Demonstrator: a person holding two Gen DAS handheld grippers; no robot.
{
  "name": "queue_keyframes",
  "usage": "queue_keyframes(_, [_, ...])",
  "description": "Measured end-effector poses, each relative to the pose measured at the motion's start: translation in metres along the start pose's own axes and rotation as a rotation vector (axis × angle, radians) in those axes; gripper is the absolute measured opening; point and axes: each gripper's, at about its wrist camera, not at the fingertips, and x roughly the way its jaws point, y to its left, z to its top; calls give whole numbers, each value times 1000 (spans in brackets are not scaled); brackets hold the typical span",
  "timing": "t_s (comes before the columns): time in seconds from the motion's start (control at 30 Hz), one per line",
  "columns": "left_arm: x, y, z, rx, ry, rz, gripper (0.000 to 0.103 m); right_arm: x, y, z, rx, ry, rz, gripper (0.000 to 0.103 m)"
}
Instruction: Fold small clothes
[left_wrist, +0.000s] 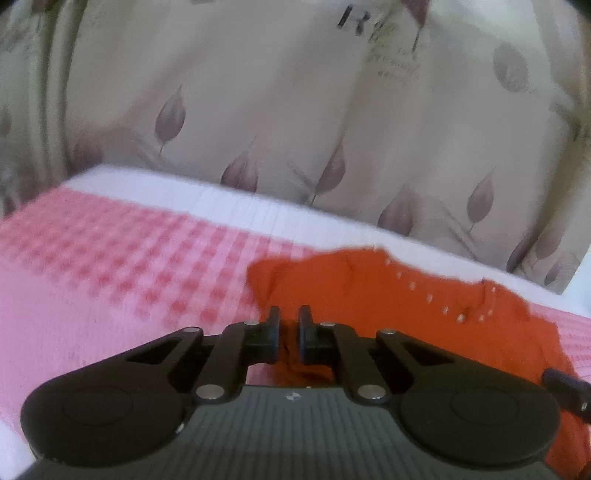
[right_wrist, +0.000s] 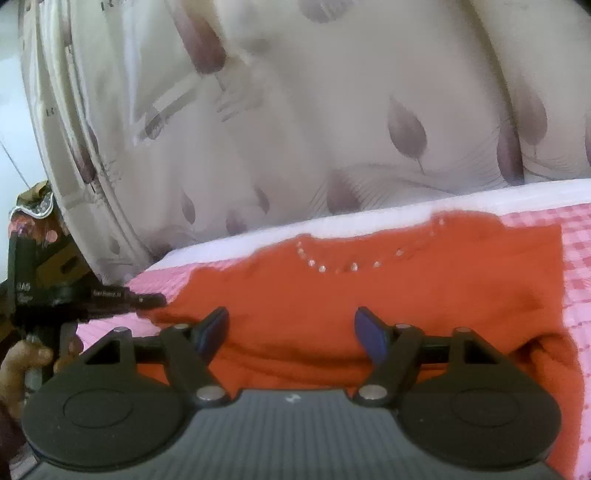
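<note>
Left gripper (left_wrist: 289, 334) clenching bunched edge of orange top (left_wrist: 406, 291), lying on pink checked cloth (left_wrist: 110, 266). Right gripper (right_wrist: 291, 334) hovering over it, jaws spread, empty. Folding barely starting, most folds remaining imo.

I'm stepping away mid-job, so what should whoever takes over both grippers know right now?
Left gripper: jaws nearly shut, pinching a bunch of the orange top at its side edge.
Right gripper: open, empty, poised above the top's near hem.
The top lies spread on the pink checked cloth, its studded neckline toward the leaf-print curtain.
Done: top laid out, one edge gripped.
Left: every fold; none is clearly visible yet.
</note>
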Motion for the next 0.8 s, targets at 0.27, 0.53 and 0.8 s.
queue_keyframes(0.27, [1,7,24,-13,24,-90,17,-3,-1,-1,3,-17,-1,79])
queue_keyframes(0.53, [-2,48,10,-135,73,-78,74,-3,-3,0,16,-24,4,81])
queue_keyframes(0.8, [25,19,13,74,184,-112,37,-4,-3,-1,22,-32,1,82])
